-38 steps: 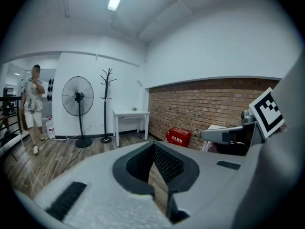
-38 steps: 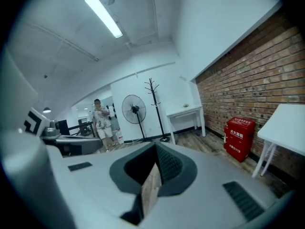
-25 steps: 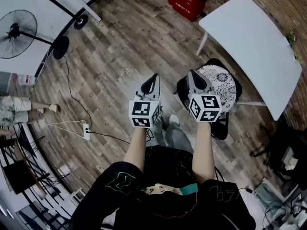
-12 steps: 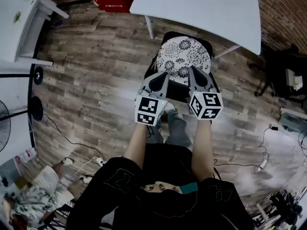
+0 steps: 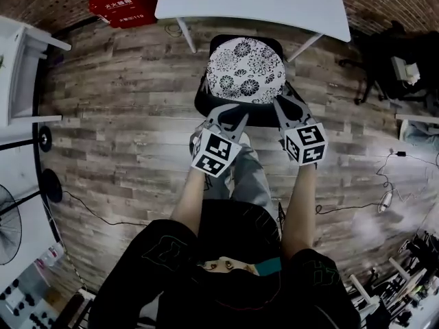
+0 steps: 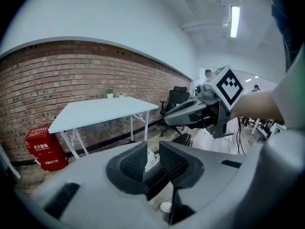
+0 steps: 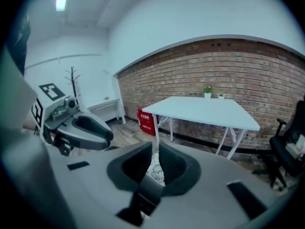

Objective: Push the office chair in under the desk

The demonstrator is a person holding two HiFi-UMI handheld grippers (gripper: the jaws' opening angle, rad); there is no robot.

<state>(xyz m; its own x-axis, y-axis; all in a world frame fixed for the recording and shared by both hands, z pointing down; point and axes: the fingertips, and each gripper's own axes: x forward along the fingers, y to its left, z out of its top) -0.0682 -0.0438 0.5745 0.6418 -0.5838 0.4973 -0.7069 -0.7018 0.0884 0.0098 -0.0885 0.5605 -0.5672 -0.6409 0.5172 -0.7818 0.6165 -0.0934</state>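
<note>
The office chair [image 5: 245, 74], carrying a black-and-white floral cushion [image 5: 247, 70], is standing on the plank floor [image 5: 123, 115] directly in front of the white desk [image 5: 254, 2]. Its far rim is just reaching the desk's near edge, and most of the seat is still sitting out clear of the desk.

The left gripper [image 5: 230, 115] is hovering at the chair's near black rim, left of centre. Its jaws are opening, and a clear gap is showing between the pads [image 6: 133, 162], with the cushion visible through it.

The right gripper [image 5: 282, 103] is sitting at the same rim, right of centre. Its jaws are also opening, but only a narrow slit is showing between its pads [image 7: 172, 165].

Neither set of pads is pressing on anything. A dark strip is showing low in each gap; what it is cannot be told.

A red crate [image 5: 122, 2] is resting on the floor beside the desk's left corner.
</note>
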